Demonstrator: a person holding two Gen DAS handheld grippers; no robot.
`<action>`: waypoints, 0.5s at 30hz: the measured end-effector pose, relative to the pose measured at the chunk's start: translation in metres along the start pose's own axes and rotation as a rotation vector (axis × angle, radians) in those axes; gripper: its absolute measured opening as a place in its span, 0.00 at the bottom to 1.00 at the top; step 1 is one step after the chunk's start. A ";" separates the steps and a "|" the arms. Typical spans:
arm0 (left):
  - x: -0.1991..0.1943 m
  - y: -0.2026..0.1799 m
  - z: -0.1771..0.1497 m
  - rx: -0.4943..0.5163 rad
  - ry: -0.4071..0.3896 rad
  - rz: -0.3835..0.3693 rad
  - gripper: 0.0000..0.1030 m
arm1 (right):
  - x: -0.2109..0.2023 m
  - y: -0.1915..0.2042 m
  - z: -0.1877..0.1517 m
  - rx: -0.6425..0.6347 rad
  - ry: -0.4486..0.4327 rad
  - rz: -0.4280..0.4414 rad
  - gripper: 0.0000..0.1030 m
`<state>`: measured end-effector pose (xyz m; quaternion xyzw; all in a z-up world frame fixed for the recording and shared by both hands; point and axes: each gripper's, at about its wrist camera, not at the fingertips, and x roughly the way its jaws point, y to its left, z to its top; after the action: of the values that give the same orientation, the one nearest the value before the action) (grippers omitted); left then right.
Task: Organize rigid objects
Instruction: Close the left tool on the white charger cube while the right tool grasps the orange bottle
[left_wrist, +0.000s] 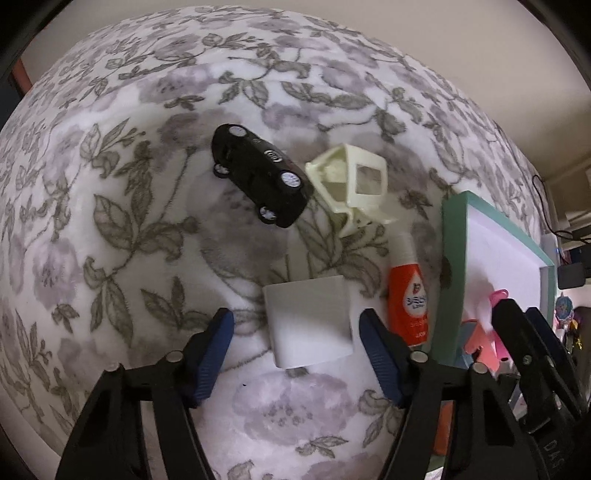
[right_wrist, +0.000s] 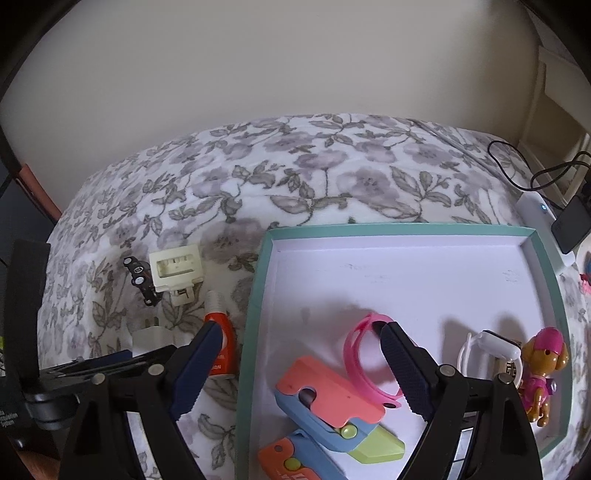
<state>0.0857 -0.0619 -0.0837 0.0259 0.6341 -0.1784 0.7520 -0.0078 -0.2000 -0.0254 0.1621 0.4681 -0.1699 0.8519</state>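
On the floral fleece bed blanket, the left tool is straddling the white plastic charger cube, pads not yet touching; next, clench and carry it into the teal-rimmed cardboard tray.

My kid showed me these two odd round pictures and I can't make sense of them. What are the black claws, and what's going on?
A person holds a hand tool with two jaws in each hand; a wide-angle camera on each looks along them.

The left gripper straddles a white charger block on the flowered blanket, pads not touching. Nearby lie a black toy car, a cream plastic piece and an orange bottle.

The right gripper hangs open, empty, over a teal tray holding a pink band and other toys.
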 end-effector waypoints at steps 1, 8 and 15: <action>-0.001 -0.001 0.000 0.006 0.000 -0.006 0.51 | 0.000 0.001 0.000 -0.001 0.000 0.001 0.86; -0.001 -0.008 0.003 0.024 0.005 -0.029 0.46 | -0.003 0.007 0.001 -0.001 -0.005 0.035 0.81; -0.015 0.029 0.007 -0.057 -0.034 -0.027 0.45 | 0.001 0.027 0.003 -0.047 -0.002 0.092 0.70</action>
<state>0.0996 -0.0329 -0.0737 -0.0071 0.6263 -0.1706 0.7607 0.0066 -0.1774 -0.0219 0.1631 0.4632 -0.1198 0.8628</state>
